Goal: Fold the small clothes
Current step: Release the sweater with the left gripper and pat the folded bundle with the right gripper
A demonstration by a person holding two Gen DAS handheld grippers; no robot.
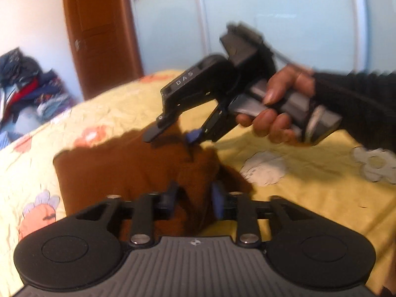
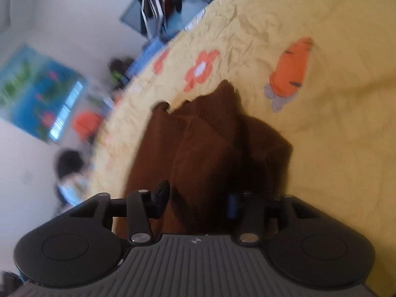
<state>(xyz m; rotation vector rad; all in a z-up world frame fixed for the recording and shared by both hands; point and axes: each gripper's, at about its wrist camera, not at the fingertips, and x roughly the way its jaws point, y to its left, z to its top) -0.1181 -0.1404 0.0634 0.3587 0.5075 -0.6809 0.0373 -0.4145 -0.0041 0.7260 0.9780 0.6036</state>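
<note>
Folded garment (image 1: 128, 163) on the bedspread (image 1: 297, 198) — clothes pile (image 1: 27, 86) beyond the bed's edge, door (image 1: 99, 32) behind.

Brown knit garment (image 1: 128, 170), small, on the yellow flower-print bedspread (image 1: 297, 198). Partly folded: layers stacked, several pointed corners sticking up along the far edge in the right wrist view (image 2: 210, 136). Left side lies flat with a roughly straight edge, right side bunched and in shadow. Ribbed texture visible near the peaks. Exact garment type can't be told, both views blurred
</note>
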